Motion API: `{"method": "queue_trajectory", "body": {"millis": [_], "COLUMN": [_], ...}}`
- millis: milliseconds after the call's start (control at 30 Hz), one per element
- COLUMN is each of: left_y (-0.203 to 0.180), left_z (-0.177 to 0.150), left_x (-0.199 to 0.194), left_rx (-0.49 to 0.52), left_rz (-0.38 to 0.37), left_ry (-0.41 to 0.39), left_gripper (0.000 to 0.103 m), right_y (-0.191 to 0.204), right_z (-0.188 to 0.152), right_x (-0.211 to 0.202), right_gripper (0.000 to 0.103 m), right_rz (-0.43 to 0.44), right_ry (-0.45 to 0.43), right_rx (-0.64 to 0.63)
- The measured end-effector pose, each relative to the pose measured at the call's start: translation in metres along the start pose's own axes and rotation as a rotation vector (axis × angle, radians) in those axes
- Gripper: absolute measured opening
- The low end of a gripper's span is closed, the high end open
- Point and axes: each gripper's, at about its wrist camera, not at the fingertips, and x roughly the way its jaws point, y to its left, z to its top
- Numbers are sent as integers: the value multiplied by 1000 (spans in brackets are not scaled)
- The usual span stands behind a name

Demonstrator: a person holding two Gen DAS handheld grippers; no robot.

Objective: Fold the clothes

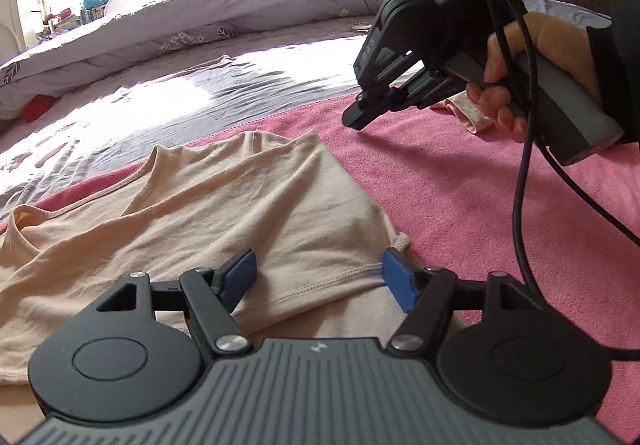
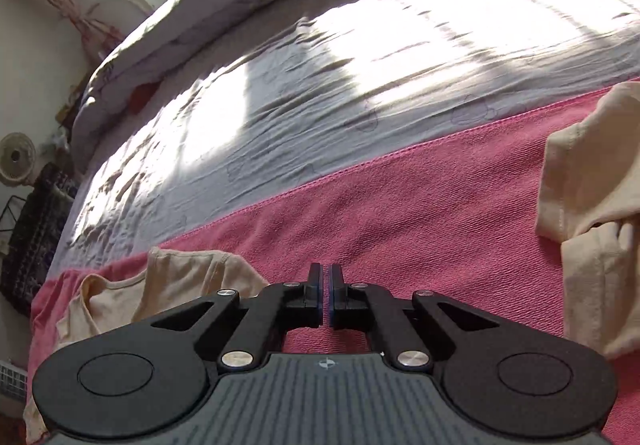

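A beige T-shirt (image 1: 240,205) lies partly folded on a pink blanket (image 1: 460,197) spread over the bed. My left gripper (image 1: 320,273) is open low over the shirt's near right corner. Its left blue pad (image 1: 242,271) rests on the cloth and its right pad (image 1: 398,279) stands at the hemmed edge, with the fabric lying slack between them. My right gripper (image 1: 356,117), held by a hand (image 1: 504,85), hovers above the blanket beyond the shirt, shut on nothing. In the right wrist view its jaws (image 2: 325,285) meet over the pink blanket (image 2: 400,197), with the T-shirt (image 2: 180,281) at lower left.
A second beige garment (image 2: 592,205) lies crumpled on the blanket's right side, seen small behind the hand as well (image 1: 468,113). Grey wrinkled sheet (image 2: 320,85) extends beyond the blanket, and a flowered duvet (image 1: 200,25) is heaped at the far edge. A black cable (image 1: 524,165) hangs from the right gripper.
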Motion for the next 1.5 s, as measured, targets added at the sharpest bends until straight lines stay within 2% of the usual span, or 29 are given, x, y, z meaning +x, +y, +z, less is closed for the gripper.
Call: {"method": "queue_trajectory", "body": {"millis": [33, 100, 200, 300, 333, 400, 433, 467, 500, 533, 567, 667, 733, 767, 800, 833, 867, 900, 933, 1000, 1100, 1167, 1233, 1267, 1333, 1367, 1400, 1467, 1500], "left_y": [4, 18, 46, 84, 96, 117, 128, 140, 152, 164, 173, 186, 181, 179, 177, 179, 182, 187, 193, 200, 204, 203, 198, 193, 184, 179, 176, 176, 183], "left_z": [1, -2, -10, -18, -21, -28, -33, -38, -42, -45, -47, -45, -40, -40, -42, -47, -52, -55, -58, -60, -56, -48, -36, -29, -16, -12, -10, -14, -22], "left_x": [-5, -18, -41, -55, -59, -64, -63, -63, -63, -64, -70, -81, -79, -73, -61, -58, -55, -58, -61, -67, -77, -87, -99, -100, -94, -84, -71, -43, -27], "left_rx": [-14, -57, -143, -233, -243, -229, -225, -220, -240, -259, -289, -325, -305, -288, -265, -269, -272, -297, -322, -323, -311, -297, -299, -294, -267, -246, -215, -149, -109], "left_rz": [7, 28, 69, 166, 204, 321, 400, 478, 524, 569, 564, 511, 454, 454, 497, 514, 532, 531, 529, 563, 649, 701, 618, 552, 453, 429, 433, 515, 592], "left_ry": [12, 28, 39, 60, 58, 69, 101, 132, 159, 186, 169, 107, 70, 81, 136, 145, 153, 159, 165, 185, 219, 212, 123, 76, 15, 4, 19, 103, 180], "left_gripper": [74, 74, 76, 76, 76, 76, 76, 76, 76, 76, 75, 76, 80, 83, 83, 84, 88, 89, 90, 91, 91, 86, 87, 88, 89, 89, 89, 89, 89], "right_y": [1, 22, 70, 112, 119, 124, 123, 122, 121, 122, 123, 134, 149, 152, 154, 149, 138, 122, 108, 85, 78, 96, 123, 137, 165, 178, 187, 196, 197], "right_z": [1, -6, -29, -59, -70, -85, -85, -85, -85, -86, -88, -99, -120, -132, -144, -153, -152, -147, -142, -135, -133, -132, -130, -130, -128, -127, -126, -126, -127], "right_x": [-5, -14, -12, 2, 7, 10, 6, 1, -4, -12, -20, -37, -29, -23, -18, -19, -26, -30, -35, -47, -72, -82, -77, -69, -46, -32, -19, 5, 16], "right_gripper": [8, 10, 16, 21, 28, 30, 30, 44, 50, 50, 50, 52, 52, 52, 52, 52, 60, 66, 77, 80, 74, 74, 74, 74, 74, 74, 74, 74, 74], "right_rz": [-10, -10, 31, 89, 74, -5, -79, -153, -246, -349, -371, -249, -186, -186, -195, -210, -217, -248, -281, -351, -435, -378, -294, -257, -165, -113, -73, -13, 10], "right_ry": [7, 45, 115, 164, 171, 147, 117, 87, 47, -7, -37, -29, 40, 75, 101, 94, 73, 88, 101, 119, 100, 40, 3, -5, -15, -15, -8, 35, 69], "right_rx": [-29, -184, -415, -573, -636, -740, -732, -724, -720, -725, -725, -703, -760, -793, -821, -818, -755, -656, -565, -439, -420, -474, -545, -574, -615, -613, -600, -573, -558]}}
